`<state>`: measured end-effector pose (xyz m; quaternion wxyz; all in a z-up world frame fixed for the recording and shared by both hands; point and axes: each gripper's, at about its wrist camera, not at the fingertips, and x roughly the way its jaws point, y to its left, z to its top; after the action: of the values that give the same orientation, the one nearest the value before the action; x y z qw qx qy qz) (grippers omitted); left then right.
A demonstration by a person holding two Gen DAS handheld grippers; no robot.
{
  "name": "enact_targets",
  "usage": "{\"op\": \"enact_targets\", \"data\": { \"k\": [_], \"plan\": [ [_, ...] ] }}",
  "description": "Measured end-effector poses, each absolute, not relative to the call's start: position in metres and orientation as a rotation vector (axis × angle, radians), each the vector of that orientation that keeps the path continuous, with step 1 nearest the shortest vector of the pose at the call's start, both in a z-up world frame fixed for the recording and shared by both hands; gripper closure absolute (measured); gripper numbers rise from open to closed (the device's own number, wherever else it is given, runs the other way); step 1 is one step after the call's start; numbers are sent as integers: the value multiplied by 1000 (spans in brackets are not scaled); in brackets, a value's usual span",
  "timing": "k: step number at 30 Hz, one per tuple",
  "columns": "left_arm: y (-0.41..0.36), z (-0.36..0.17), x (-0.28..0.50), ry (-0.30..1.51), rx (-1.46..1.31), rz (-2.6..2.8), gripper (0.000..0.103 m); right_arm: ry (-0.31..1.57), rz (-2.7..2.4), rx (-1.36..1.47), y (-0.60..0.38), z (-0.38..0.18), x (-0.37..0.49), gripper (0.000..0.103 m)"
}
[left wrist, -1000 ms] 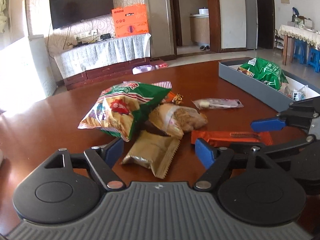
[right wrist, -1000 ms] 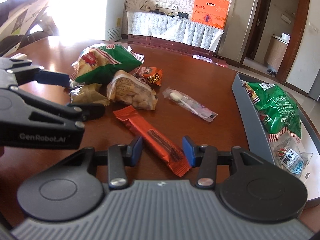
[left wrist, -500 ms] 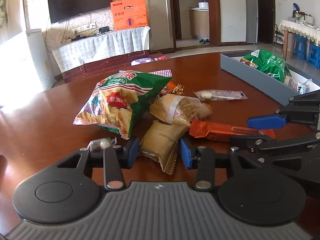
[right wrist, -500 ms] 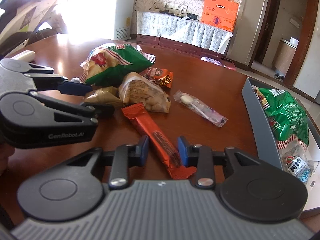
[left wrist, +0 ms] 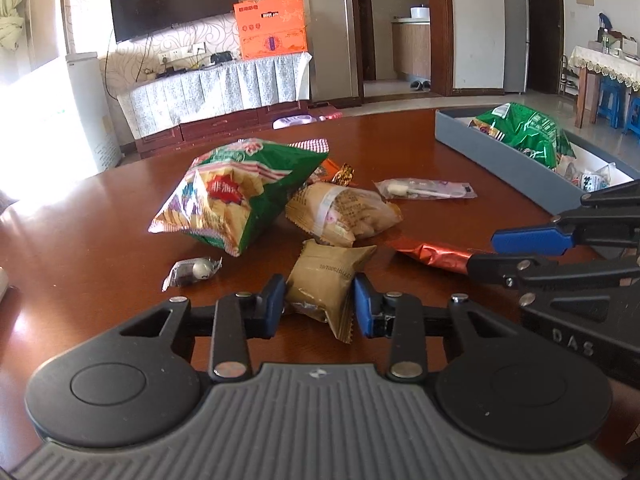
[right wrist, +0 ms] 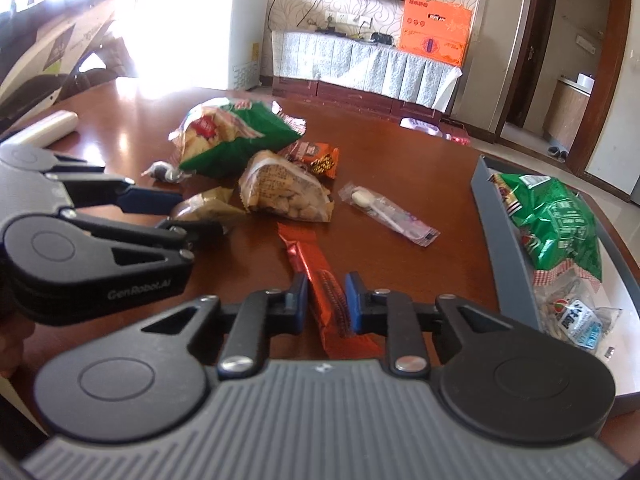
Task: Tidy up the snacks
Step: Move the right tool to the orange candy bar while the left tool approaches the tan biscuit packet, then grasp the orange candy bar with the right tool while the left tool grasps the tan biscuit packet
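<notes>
On a polished wooden table (left wrist: 100,216), a small tan snack packet (left wrist: 326,280) sits pinched between the blue pads of the left gripper (left wrist: 319,305), whose jaws have just been closing on its lower half; the wrapper looks light, soft and crinkly, likely to crumple rather than slip, so a hold across its padded middle should serve better than one on the thin crimped edge. Beside it, the right gripper (right wrist: 326,305) has just drawn its jaws tight on the near end of a long orange bar wrapper (right wrist: 320,276), a flat, glossy foil that may slide or droop when lifted by one end. Behind them lie a green chip bag (left wrist: 240,192), a clear pack of biscuits (left wrist: 344,216) and a wrapped lollipop (left wrist: 424,190). At right, a grey tray (right wrist: 504,240) already holds a green bag (right wrist: 560,220).
</notes>
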<state>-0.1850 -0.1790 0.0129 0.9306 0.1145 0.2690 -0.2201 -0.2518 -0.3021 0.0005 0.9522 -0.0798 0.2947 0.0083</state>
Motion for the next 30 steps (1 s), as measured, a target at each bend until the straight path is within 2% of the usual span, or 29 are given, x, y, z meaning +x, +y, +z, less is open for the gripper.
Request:
{"op": "enact_targets", "data": {
  "k": [10,11,13,14,17,20,21,23,24,30],
  "plan": [
    [-187,8,-192,552,288,-441,61,636,-10,-167,-312,-4,-253,81],
    [-187,8,-192,551,295,-443,60,638,-15,-171,-311,-5,-252,78],
    [-188,7,-192,551,299,-444,57,654,-30,-175,-311,-9,-249,46],
    [-189,7,-191,551,303,-441,56,643,-46,-184,-310,-9,-248,42],
    [-192,7,-190,548,307,-437,43,646,-51,-183,-312,-10,-242,42],
    [-191,6,-184,565,289,-442,40,649,-48,-152,-317,-10,-238,44],
    [-190,5,-181,578,282,-447,41,654,-34,-130,-320,-11,-237,49],
    [-189,5,-179,582,266,-463,47,667,9,-83,-323,-9,-235,75],
    [-188,4,-178,584,258,-472,59,670,19,-82,-322,-9,-235,79],
    [-189,5,-179,572,242,-483,63,648,13,-93,-318,-5,-240,79]
  ]
}}
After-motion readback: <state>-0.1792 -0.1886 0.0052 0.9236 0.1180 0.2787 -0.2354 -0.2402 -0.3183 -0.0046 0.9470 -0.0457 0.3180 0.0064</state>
